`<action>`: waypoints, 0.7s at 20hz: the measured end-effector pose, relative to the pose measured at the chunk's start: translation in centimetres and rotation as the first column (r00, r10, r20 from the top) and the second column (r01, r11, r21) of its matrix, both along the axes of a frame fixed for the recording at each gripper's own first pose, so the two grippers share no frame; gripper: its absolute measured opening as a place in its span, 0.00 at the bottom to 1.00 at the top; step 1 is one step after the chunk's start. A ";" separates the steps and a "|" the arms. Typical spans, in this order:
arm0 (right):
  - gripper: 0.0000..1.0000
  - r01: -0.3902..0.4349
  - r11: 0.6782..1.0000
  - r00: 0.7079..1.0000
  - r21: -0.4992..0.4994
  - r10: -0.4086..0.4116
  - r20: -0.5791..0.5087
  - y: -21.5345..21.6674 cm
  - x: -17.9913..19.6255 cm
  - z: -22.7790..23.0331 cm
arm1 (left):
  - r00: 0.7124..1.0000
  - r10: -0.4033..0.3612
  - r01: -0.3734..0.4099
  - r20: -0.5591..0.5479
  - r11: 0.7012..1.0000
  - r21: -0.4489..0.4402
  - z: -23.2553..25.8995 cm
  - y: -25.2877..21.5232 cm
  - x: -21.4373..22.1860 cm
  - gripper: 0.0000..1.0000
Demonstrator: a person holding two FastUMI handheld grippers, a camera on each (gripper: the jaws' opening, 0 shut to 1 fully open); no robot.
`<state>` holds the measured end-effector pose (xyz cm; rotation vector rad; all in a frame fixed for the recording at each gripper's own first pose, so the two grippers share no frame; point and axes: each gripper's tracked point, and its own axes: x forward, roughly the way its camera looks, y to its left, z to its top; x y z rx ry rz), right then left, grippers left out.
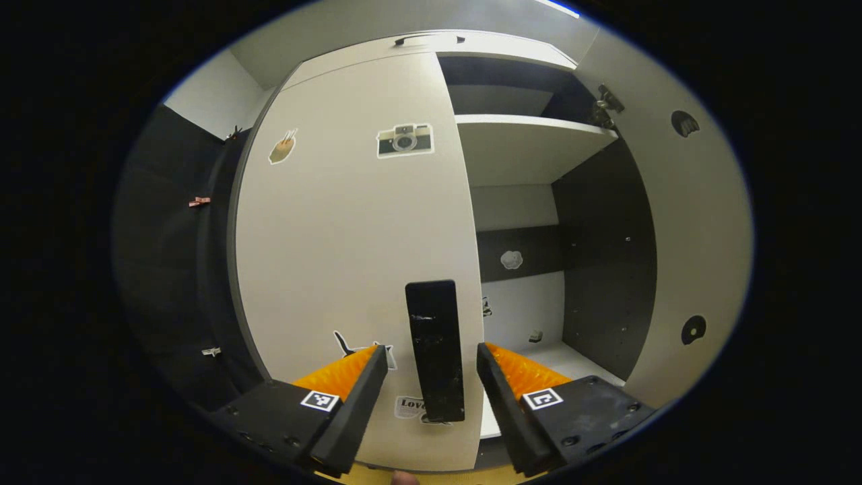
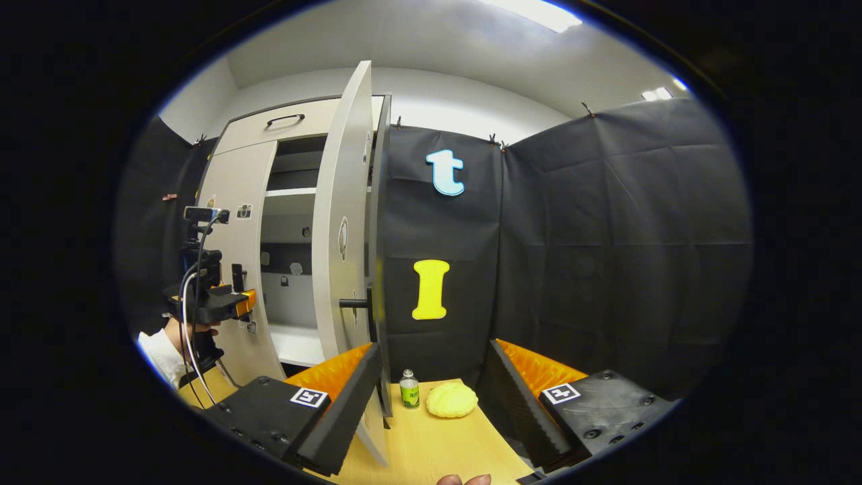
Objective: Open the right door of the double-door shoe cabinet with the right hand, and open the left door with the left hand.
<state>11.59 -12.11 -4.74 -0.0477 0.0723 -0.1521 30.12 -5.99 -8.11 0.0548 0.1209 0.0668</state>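
In the left gripper view the left gripper (image 1: 431, 377) faces the shoe cabinet's left door (image 1: 350, 256), a smooth, flat pale panel that is closed. Its jaws stand wide apart on either side of the door's handle (image 1: 436, 350), a glossy black upright bar near the door's right edge; neither finger touches it. Stickers dot the panel, among them a camera sticker (image 1: 404, 140). To the right the cabinet is open: a flat white shelf (image 1: 525, 145) crosses the top, with dark back and side walls below it. The right door (image 1: 680, 222) is swung out at far right, its plain inner face showing a metal hinge (image 1: 608, 102).

In the right gripper view the right gripper (image 2: 431, 387) has its jaws wide apart and empty. The right door (image 2: 345, 229) stands edge-on just beyond its left finger, with a dark peg-shaped handle (image 2: 353, 303) projecting from it. Farther left, a hand (image 2: 182, 331) in a white sleeve holds the left gripper (image 2: 222, 303) close to the closed left door (image 2: 239, 202). On the light wood-grain tabletop (image 2: 438, 444) stand a small green-labelled bottle (image 2: 409, 389) and, beside it, a bumpy yellow bun-shaped thing (image 2: 452, 399).
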 end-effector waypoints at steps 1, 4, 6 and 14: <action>0.99 0.003 1.000 1.000 -0.004 -0.003 0.000 -0.1 0.0 0.0 | 1.000 0.002 -0.002 -0.009 1.000 -0.016 -0.4 0.1 0.3 0.77; 0.99 0.003 1.000 1.000 -0.009 -0.003 -0.001 -0.4 0.0 0.1 | 1.000 -0.028 0.029 0.006 0.994 -0.107 -0.6 -0.9 0.5 0.49; 0.99 0.002 1.000 1.000 -0.012 -0.002 -0.003 -0.5 0.0 0.0 | 1.000 -0.026 0.026 0.002 0.994 -0.105 -0.6 -0.7 0.5 0.39; 0.99 -0.013 1.000 1.000 -0.006 0.013 -0.005 -0.1 -0.4 0.1 | 0.995 -0.069 0.062 -0.066 0.993 -0.103 -1.2 -0.8 -0.2 0.18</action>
